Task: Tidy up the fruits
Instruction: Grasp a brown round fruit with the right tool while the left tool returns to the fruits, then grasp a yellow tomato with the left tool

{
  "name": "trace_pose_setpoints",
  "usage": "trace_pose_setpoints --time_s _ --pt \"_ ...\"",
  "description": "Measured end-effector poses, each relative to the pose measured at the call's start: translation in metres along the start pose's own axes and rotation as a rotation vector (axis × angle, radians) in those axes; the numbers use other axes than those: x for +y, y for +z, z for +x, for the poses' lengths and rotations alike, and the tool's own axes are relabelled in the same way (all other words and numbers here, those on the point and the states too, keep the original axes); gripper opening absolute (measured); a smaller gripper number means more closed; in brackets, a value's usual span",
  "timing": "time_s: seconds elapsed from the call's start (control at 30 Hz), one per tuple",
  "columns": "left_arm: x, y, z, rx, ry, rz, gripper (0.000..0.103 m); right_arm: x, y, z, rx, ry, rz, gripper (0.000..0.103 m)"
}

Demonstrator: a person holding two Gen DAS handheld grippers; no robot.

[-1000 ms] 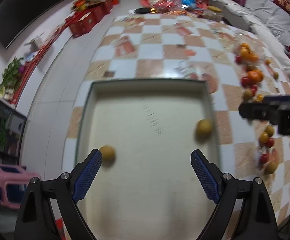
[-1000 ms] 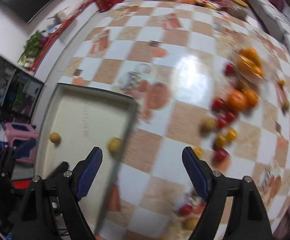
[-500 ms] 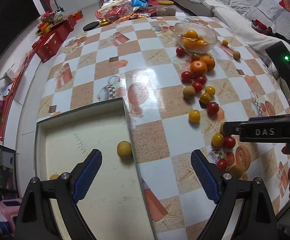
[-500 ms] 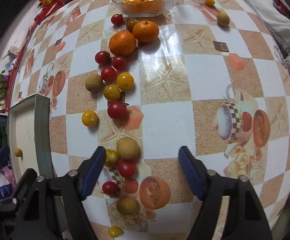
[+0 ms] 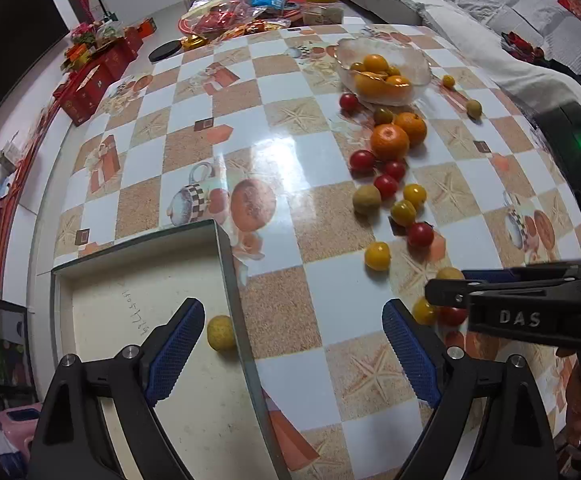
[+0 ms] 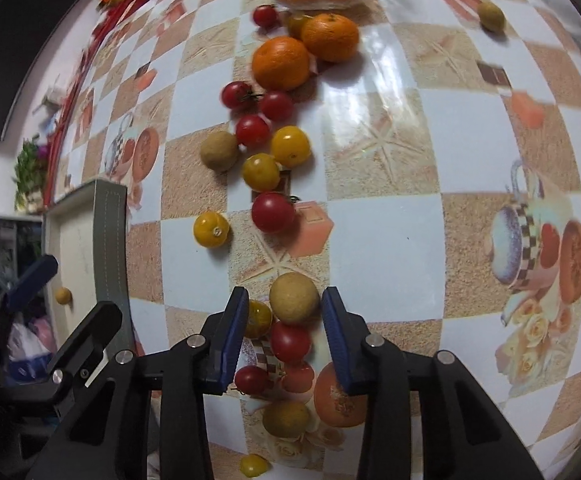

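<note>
Glossy tablecloth (image 5: pixel 278 152); clear glass bowl (image 5: pixel 382 66)

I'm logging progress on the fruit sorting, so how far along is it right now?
Early. One tan fruit lies in the tray; the bowl holds oranges. The right gripper is closing around another tan fruit; the left gripper hangs open. Tomatoes and two oranges remain loose on the table.

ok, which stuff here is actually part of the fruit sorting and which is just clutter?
Job:
- right tongs closing around tan round longan
- shallow beige tray
- loose red and yellow cherry tomatoes
- two oranges
- glass bowl

Clutter:
- red gift boxes
- snack bags
- black round lid
</note>
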State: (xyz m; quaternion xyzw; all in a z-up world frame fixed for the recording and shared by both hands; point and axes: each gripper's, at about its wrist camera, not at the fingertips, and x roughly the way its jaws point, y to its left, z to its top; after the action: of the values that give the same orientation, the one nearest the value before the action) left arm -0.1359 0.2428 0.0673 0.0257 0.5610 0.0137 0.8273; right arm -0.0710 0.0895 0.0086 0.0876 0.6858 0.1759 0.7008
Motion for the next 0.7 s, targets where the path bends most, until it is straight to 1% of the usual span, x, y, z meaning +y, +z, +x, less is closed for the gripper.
trace_pose_setpoints --time_s 0.07,0.13,0.23,0.3,0.37,0.57,0.7 --pt "0.004 0.003 0.000 0.000 0.002 -0.012 0.092 -0.010 0.001 -0.002 -0.007 0.028 0.054 0.034" --pt "0.007 0.006 -0.001 -0.001 0.000 -0.019 0.092 -0.012 0.000 -0.003 -0.008 0.028 0.059 0.033" --pt "0.007 0.010 0.001 0.000 0.006 -0.012 0.092 -0.005 -0.001 -0.001 0.007 -0.003 0.024 0.030" --pt "0.005 0.013 0.002 0.003 -0.007 -0.010 0.092 0.004 -0.002 0.002 0.026 -0.032 -0.035 0.028" --pt "0.000 0.016 0.006 0.008 -0.013 -0.003 0.092 0.006 -0.001 0.001 0.027 -0.045 -0.065 0.028" --pt "-0.021 0.025 0.024 0.041 -0.038 0.034 0.092 -0.010 -0.004 -0.007 -0.003 -0.038 -0.035 0.028" --pt "-0.039 0.028 0.043 0.072 -0.044 0.070 0.092 -0.019 -0.008 -0.009 -0.006 -0.039 -0.024 0.028"
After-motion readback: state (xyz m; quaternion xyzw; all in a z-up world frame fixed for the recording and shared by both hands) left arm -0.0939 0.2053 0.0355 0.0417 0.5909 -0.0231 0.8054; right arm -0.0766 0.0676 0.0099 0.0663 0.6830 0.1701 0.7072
